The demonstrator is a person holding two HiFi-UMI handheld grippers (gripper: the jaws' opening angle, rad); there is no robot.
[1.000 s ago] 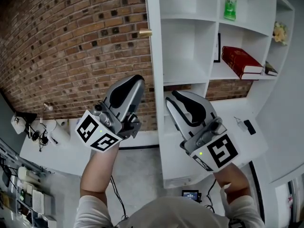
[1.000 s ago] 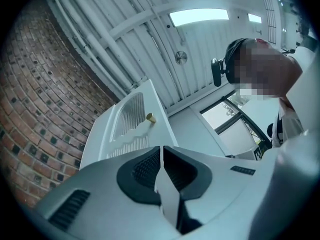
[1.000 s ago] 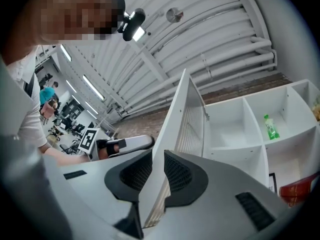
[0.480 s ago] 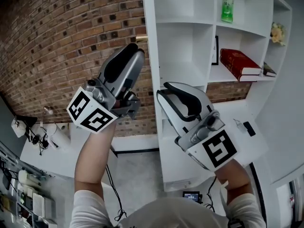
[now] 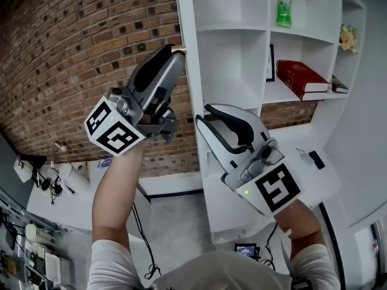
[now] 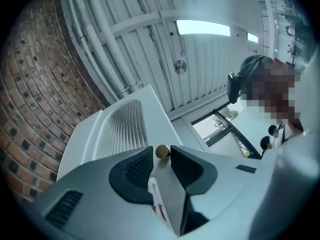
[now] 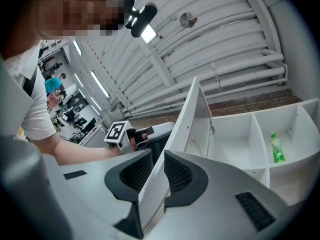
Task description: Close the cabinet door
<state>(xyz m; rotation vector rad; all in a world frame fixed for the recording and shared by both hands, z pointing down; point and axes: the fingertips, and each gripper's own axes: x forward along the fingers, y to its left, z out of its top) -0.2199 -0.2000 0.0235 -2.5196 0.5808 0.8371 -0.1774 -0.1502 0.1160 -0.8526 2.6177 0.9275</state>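
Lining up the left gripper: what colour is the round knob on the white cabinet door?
The small round knob is shiny brass-gold; clearest in the left gripper view.

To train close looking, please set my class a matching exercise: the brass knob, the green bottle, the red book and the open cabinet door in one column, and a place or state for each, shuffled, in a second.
Things
1. brass knob
2. green bottle
3. red book
4. cabinet door

Places or states
A. lying flat
B. between the fingers of the right gripper
C. standing upright
D. at the tips of the left gripper

Pairs: 1-D, 2-C, 3-A, 4-B
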